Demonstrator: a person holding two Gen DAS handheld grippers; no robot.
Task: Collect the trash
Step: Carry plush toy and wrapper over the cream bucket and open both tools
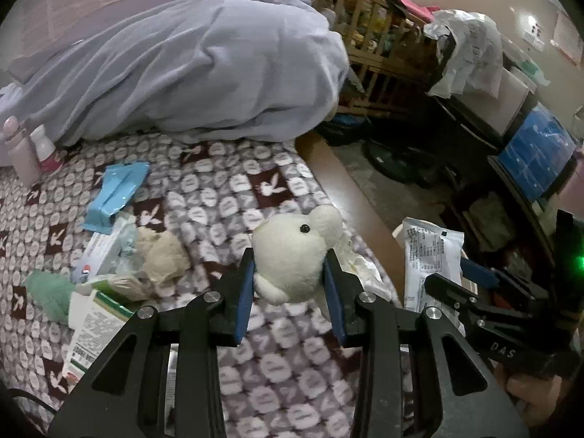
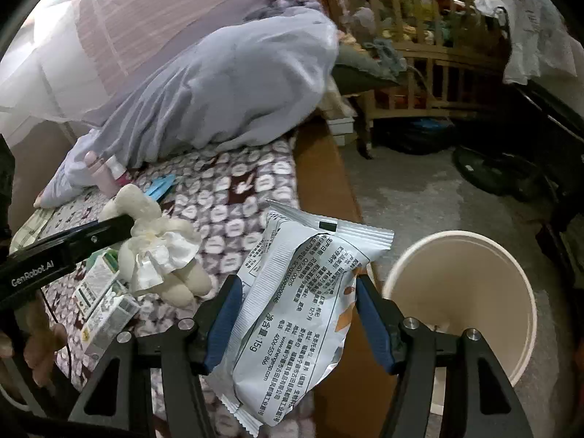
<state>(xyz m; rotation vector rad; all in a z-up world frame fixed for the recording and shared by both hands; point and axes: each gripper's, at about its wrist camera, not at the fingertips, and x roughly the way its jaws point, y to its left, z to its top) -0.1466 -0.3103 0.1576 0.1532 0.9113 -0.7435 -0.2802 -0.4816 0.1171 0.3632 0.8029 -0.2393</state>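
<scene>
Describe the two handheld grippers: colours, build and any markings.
Both are black angular linkage frames with silver pivot bolts and flat blue finger pads. The left gripper reads "GenRobot.AI" in white along its side. The right gripper carries "DAS" lettering and a glowing green light.

Black gripper (image 1: 290,277), blue pads (image 1: 244,294)

The patterned bed (image 1: 226,182) bears a lilac quilt (image 1: 204,69), cartons (image 1: 91,325), and a blue packet (image 1: 113,197).
</scene>
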